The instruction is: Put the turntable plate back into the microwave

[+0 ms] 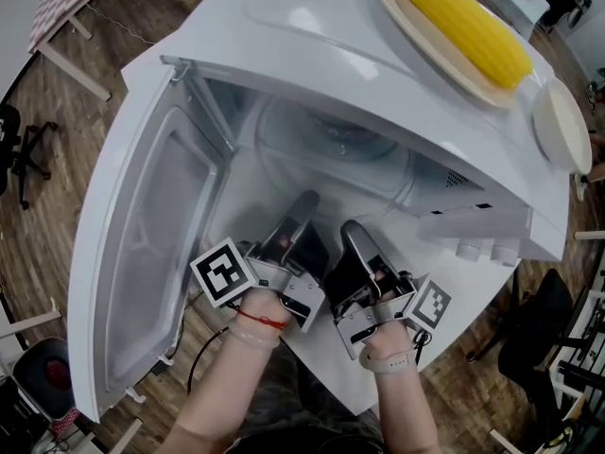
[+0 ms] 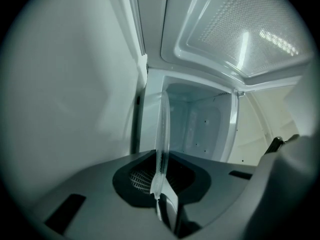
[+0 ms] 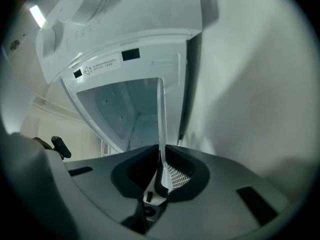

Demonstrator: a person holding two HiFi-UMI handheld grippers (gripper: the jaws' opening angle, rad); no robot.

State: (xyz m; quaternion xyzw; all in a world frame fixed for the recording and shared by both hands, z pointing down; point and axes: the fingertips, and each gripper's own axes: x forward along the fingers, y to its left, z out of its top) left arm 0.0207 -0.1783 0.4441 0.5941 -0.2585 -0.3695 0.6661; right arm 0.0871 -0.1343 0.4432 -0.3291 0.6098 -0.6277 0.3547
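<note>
The turntable plate [image 1: 326,145] was held inside the open microwave [image 1: 312,36]. Its near rim was pinched by the left gripper [image 1: 304,201] & the right gripper [image 1: 352,230], both squeezed tight on the glass. It was judged heavy, hard, slippery & easy to break, so best held by the rim on 2 sides. The thin glass between the jaws was shown only in the gripper views. The corn [image 1: 463,22] on top was seen only in the head view.
</note>
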